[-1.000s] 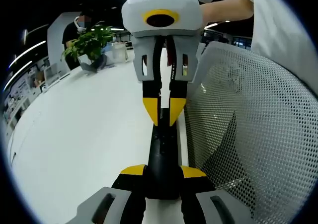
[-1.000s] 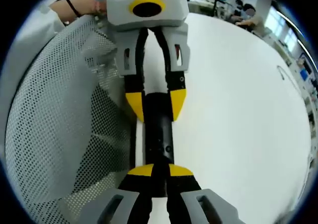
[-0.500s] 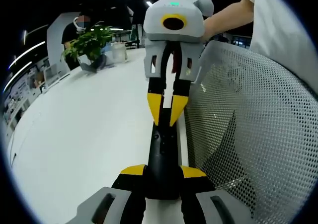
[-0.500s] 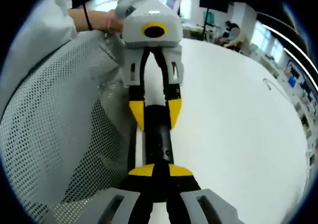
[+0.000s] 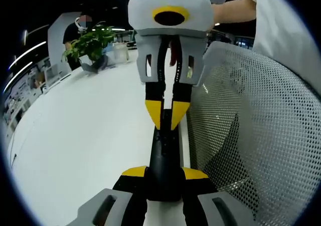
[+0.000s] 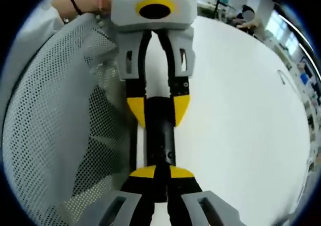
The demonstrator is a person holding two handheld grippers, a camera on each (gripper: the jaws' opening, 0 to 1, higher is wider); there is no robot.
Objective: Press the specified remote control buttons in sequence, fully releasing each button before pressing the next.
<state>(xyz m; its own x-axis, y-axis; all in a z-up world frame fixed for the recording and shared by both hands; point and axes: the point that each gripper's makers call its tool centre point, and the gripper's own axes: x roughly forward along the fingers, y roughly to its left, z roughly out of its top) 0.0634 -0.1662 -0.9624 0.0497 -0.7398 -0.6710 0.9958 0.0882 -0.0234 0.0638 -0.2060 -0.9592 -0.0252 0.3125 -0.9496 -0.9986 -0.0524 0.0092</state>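
Gripping the black remote control (image 5: 164, 156) at its near end, the left gripper (image 5: 164, 175) is clamped shut. The right gripper (image 5: 164, 117), jaws nearly closed, has returned to the buttons at twelve o'clock after lifting, so another press is judged underway.

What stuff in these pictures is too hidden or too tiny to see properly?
- Remote control buttons, left gripper view: dark on black, too small to read.
- Near end of the remote, right gripper view: covered by the right gripper.
- Whether the right gripper tips are touching a button, left gripper view: they overlap the remote, contact not clear.
- Items beside the potted plant, left gripper view: blurred, far off.
- Behind the mesh chair back, right gripper view: mostly screened.
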